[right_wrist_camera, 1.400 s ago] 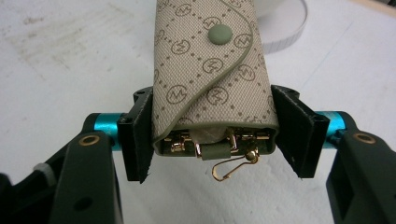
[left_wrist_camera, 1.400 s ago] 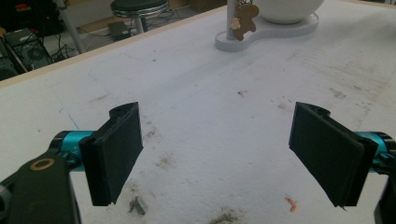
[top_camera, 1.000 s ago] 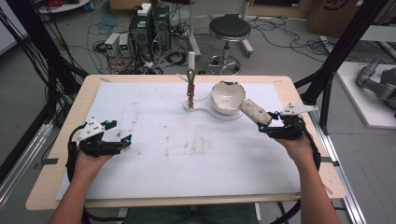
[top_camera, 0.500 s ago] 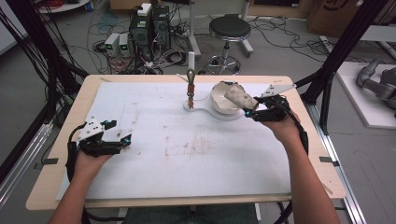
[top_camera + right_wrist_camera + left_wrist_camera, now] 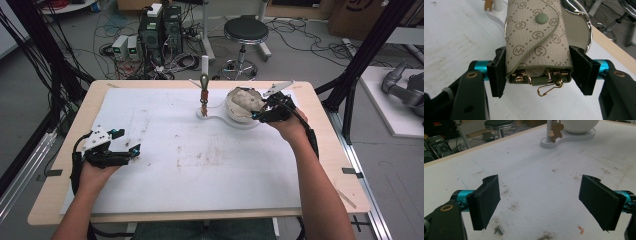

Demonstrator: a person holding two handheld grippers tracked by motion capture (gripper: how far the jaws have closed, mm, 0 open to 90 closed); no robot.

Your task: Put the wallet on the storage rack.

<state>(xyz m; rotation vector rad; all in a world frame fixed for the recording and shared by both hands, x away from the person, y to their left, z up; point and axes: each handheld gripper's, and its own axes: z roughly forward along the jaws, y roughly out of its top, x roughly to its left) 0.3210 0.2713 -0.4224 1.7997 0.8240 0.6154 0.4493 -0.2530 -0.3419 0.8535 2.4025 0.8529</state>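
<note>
A patterned key pouch (image 5: 537, 37) is pinched by the right tool (image 5: 539, 72), long axis pointing away over the bowl (image 5: 239, 111), while the left tool (image 5: 546, 202) is held spread above the desk (image 5: 200, 170).

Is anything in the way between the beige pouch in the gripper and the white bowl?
Nothing visible blocks it. The beige patterned key pouch, clamped in the right gripper, is already over the rim of the round white bowl.
</note>
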